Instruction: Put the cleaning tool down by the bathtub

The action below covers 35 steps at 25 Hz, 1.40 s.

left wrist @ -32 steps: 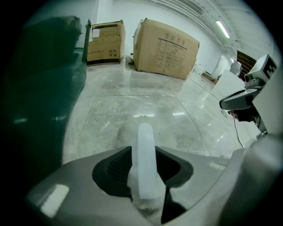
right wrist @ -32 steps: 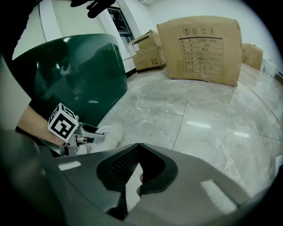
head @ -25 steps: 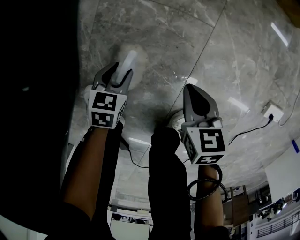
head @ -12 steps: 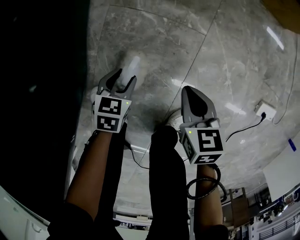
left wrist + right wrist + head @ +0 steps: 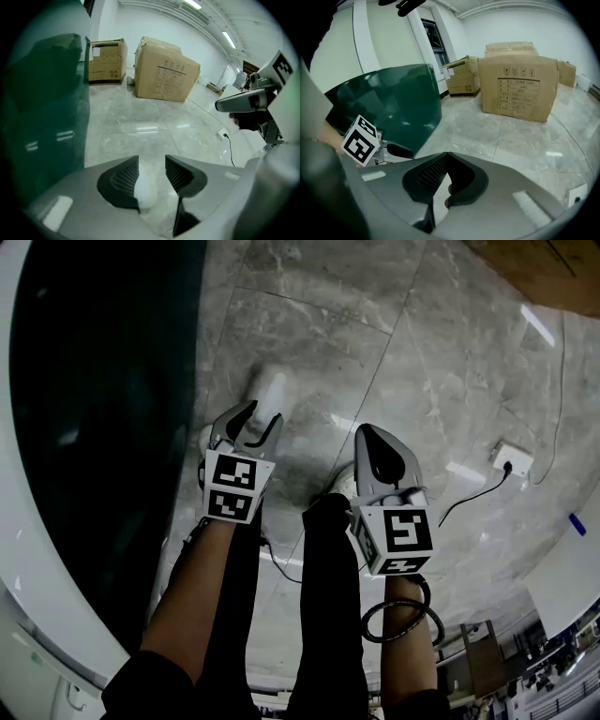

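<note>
"Where's the cleaning tool (image 5: 273, 390)?"

"Between the left gripper's (image 5: 262, 414) parted fingers, unclamped. The bathtub (image 5: 94, 446) is at nine o'clock. The right gripper (image 5: 370, 434) is pinched closed, empty."

"Handling?"

"Probably light, stiff, slick plastic. Take it mid-handle."

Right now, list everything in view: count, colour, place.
dark green bathtub: one, white-rimmed, left side.
white cleaning tool: one, beside the bathtub.
brown cardboard boxes: at least three, far across the floor.
white power socket: one, black lead plugged in, on the floor at right.
grey marble floor: glossy tiles, underfoot.
black coiled cable: one, low in the head view.
left gripper: one, grey, jaws apart around the tool.
right gripper: one, grey, jaws together, empty.
</note>
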Each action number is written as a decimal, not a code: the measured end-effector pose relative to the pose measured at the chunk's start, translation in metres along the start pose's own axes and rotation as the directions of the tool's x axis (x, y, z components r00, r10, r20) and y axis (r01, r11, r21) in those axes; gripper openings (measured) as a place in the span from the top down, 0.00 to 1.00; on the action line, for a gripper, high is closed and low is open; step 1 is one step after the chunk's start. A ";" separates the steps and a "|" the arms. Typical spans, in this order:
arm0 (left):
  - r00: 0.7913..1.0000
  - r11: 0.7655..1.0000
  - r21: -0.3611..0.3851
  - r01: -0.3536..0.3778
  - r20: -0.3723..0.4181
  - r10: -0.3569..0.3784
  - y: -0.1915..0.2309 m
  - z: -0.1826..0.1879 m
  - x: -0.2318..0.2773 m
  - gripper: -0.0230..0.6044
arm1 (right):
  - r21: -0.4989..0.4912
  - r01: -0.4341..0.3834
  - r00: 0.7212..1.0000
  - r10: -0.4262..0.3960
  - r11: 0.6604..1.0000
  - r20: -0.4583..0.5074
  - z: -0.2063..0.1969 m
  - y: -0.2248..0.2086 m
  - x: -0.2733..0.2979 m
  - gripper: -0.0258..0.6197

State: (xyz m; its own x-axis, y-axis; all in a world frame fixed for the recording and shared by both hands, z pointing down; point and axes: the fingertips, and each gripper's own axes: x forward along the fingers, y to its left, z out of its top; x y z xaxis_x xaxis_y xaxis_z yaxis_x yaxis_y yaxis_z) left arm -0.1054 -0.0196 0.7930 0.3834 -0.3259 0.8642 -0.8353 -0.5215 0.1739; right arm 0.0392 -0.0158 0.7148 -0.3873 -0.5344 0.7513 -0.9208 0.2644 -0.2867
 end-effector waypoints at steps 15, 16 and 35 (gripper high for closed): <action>0.998 0.996 0.085 0.013 0.062 -0.019 -0.020 0.058 -0.087 0.84 | 0.019 0.067 0.994 -0.069 0.998 0.082 0.074 0.024 -0.075 0.92; 0.997 0.996 0.091 0.012 0.070 -0.019 -0.020 0.062 -0.091 0.84 | 0.018 0.070 0.994 -0.071 0.997 0.087 0.078 0.025 -0.079 0.92; 0.982 0.990 0.137 -0.034 0.191 0.007 -0.037 0.132 -0.193 0.96 | 0.028 0.097 0.976 -0.100 0.995 0.192 0.145 0.063 -0.162 0.92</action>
State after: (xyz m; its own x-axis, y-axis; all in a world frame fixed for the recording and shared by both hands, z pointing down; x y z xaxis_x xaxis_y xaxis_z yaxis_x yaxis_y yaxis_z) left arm -0.0969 -0.0415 0.5580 0.4456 -0.4745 0.7592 -0.7862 -0.6130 0.0783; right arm 0.0376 -0.0295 0.4889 -0.2943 -0.7025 0.6479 -0.9549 0.1889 -0.2290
